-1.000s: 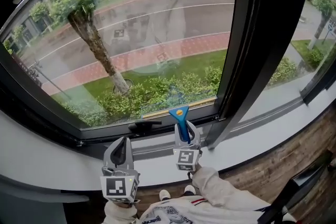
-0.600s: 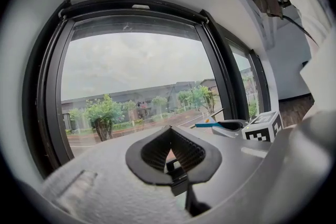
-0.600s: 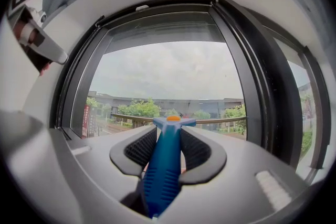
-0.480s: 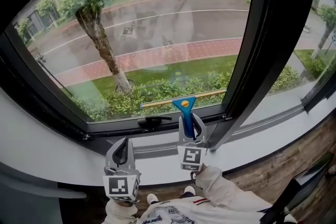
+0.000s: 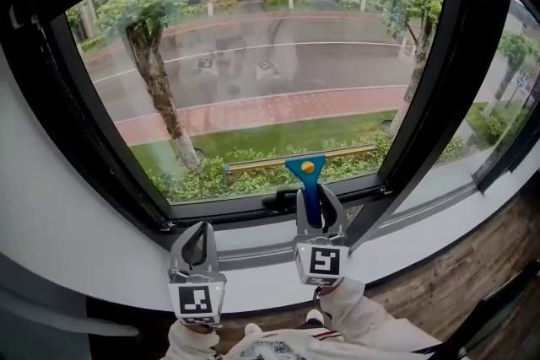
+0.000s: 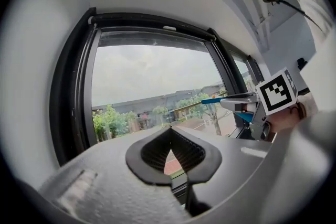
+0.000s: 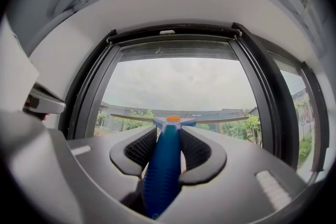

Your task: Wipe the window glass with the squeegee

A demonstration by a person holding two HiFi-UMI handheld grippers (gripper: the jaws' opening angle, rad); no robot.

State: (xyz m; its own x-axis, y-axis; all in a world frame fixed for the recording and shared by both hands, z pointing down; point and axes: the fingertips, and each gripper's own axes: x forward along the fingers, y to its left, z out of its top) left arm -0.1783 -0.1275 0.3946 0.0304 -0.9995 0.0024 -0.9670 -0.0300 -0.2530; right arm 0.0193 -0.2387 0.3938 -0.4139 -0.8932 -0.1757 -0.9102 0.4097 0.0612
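Observation:
The squeegee (image 5: pixel 308 185) has a blue handle with an orange dot and a long thin blade (image 5: pixel 253 163) lying level against the lower part of the window glass (image 5: pixel 270 72). My right gripper (image 5: pixel 310 198) is shut on the handle, which runs up between the jaws in the right gripper view, squeegee (image 7: pixel 164 165) centred, blade (image 7: pixel 226 120) across the pane. My left gripper (image 5: pixel 201 230) hangs lower left of it, above the sill, shut with nothing in it; in the left gripper view its gripper (image 6: pixel 170 132) points at the window, with the right gripper (image 6: pixel 262 105) to its right.
A black window frame (image 5: pixel 93 139) surrounds the pane, with a black latch handle (image 5: pixel 283 200) on the bottom rail just behind the squeegee handle. A thick black mullion (image 5: pixel 426 114) divides off a second pane on the right. The white sill (image 5: pixel 253 261) runs below; wooden floor (image 5: pixel 460 282) lies lower right.
The head view has tilted up, showing the whole pane. The right gripper has lifted the squeegee blade a little above the bottom rail. The left gripper stays low, shut.

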